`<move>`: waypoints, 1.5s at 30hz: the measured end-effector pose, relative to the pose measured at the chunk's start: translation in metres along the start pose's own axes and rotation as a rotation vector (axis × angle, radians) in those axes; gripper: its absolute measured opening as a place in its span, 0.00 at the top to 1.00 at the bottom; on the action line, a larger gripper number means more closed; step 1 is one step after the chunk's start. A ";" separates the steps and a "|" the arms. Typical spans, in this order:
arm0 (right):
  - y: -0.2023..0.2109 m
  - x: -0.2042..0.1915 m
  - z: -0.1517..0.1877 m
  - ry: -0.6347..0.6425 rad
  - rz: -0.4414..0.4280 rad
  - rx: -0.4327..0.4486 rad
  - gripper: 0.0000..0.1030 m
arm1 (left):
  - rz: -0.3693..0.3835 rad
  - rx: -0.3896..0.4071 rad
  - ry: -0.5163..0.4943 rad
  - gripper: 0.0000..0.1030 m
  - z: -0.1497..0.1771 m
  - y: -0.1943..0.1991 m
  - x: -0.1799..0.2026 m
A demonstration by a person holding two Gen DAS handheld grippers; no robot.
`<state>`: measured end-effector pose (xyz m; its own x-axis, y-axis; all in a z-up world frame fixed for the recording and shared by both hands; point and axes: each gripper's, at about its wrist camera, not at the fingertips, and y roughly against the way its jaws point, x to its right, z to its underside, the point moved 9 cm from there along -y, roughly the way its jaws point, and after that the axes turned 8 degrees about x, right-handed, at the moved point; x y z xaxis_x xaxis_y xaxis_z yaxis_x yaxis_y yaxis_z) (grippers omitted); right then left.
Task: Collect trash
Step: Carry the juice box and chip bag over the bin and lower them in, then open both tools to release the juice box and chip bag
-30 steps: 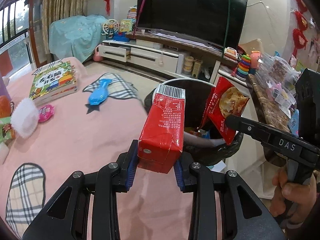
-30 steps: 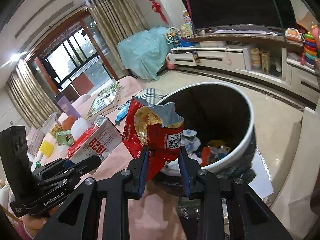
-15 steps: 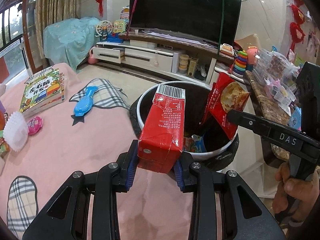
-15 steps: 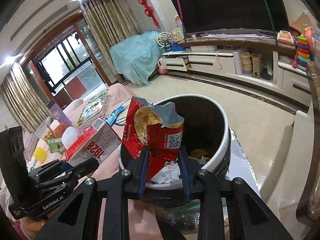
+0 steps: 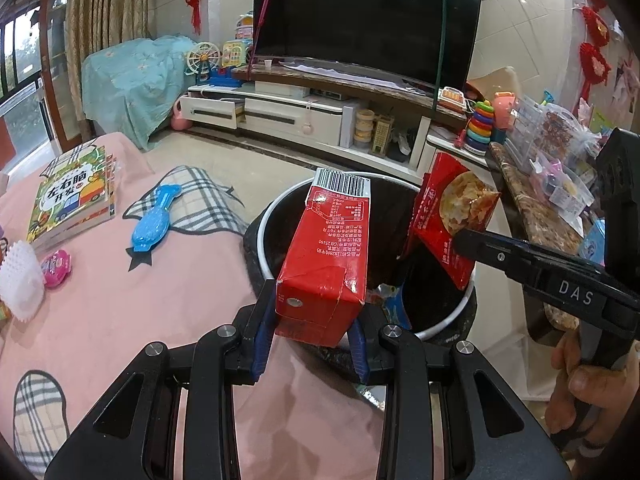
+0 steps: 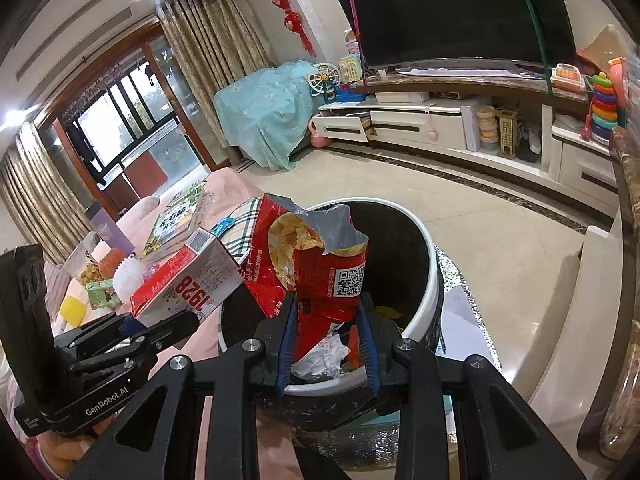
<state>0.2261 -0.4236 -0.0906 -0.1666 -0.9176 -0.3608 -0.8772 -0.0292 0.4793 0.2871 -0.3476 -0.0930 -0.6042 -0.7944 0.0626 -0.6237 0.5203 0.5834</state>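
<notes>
Both hands have carried their trash closer, so the round white-rimmed trash bin with a black bag (image 5: 440,322) now sits right under them. The left gripper (image 5: 312,330) squeezes the red paper milk carton (image 5: 328,264) and the right gripper (image 6: 328,344) squeezes the torn red chip bag (image 6: 320,268), both above the bin's mouth. Letting go looks like the next step, I think.
</notes>
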 end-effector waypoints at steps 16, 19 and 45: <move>-0.015 0.011 -0.001 0.011 0.016 -0.037 0.72 | 0.005 -0.032 0.007 0.70 -0.003 -0.020 0.001; -0.017 0.012 -0.003 0.017 0.023 -0.041 0.72 | 0.008 -0.035 0.006 0.70 -0.005 -0.023 0.002; -0.039 0.020 -0.008 0.040 0.076 -0.094 0.59 | 0.000 -0.060 0.013 0.45 -0.006 -0.034 0.003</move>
<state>0.2603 -0.4438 -0.1096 -0.2107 -0.9338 -0.2893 -0.8166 0.0055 0.5772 0.3091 -0.3696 -0.1080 -0.5973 -0.7987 0.0727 -0.5926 0.5006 0.6310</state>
